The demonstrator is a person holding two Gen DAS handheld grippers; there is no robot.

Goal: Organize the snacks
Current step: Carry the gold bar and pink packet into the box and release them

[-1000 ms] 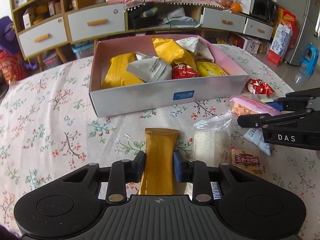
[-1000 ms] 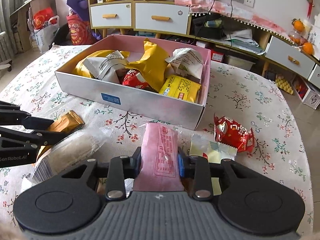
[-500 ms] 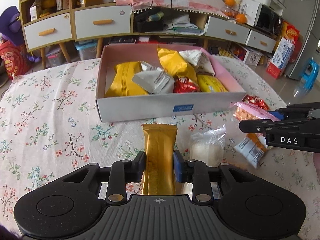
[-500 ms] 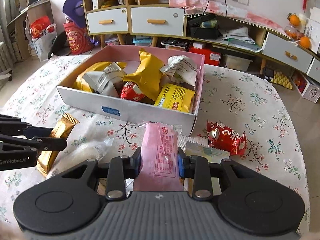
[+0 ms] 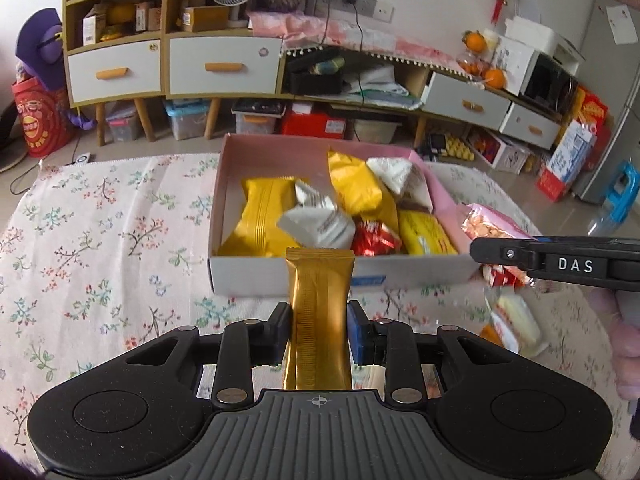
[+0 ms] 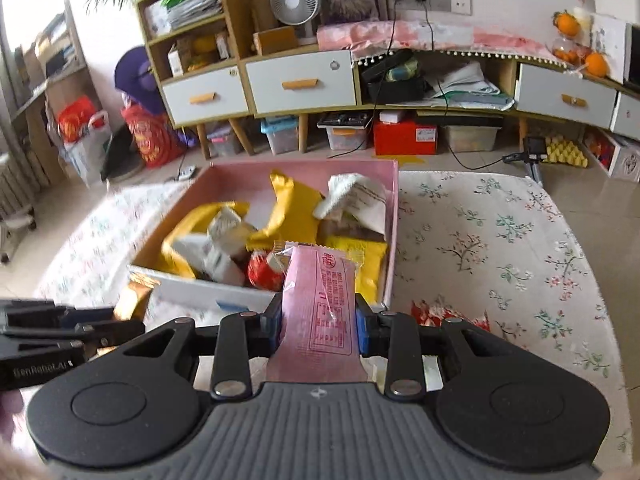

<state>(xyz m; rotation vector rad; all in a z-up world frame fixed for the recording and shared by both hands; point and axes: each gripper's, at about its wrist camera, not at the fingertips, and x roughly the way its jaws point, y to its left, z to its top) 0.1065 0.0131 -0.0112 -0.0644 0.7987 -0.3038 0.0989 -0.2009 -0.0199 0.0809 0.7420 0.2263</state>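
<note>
Gold foil fills the middle of the left wrist view: the left gripper [image 5: 319, 330] is clamped on a gold snack bar [image 5: 319, 312], its blue pads pressing both long edges, and the bar's far end overlaps the near wall of the box [image 5: 248, 276]. That box, white outside and pink inside, sits on a floral tablecloth [image 5: 100, 248] and holds a yellow packet [image 5: 266, 220], a white pouch [image 5: 318, 226], a red wrapper [image 5: 376, 240] and more yellow packs. Right of the box, the right gripper's black fingers reach in from the side, gripping a pink snack bag [image 5: 486, 228] just beside the box's near right corner. Below that bag, a pale wrapped snack [image 5: 516, 324] lies on the cloth, blurred.

Seen from the right wrist, the right gripper [image 6: 319, 326] is closed tight on the pink snack bag [image 6: 320, 300], printed side up, its top edge overlapping the box [image 6: 200, 288] near the front right corner. Inside the box the yellow and white packets look smeared with motion blur. Left of the box's front wall, the left gripper comes in from the picture's edge with the gold snack bar [image 6: 134, 298] between its fingers. A red wrapper [image 6: 434, 314] lies on the tablecloth [image 6: 500, 248] just right of the box, partly hidden behind the gripper.
</note>
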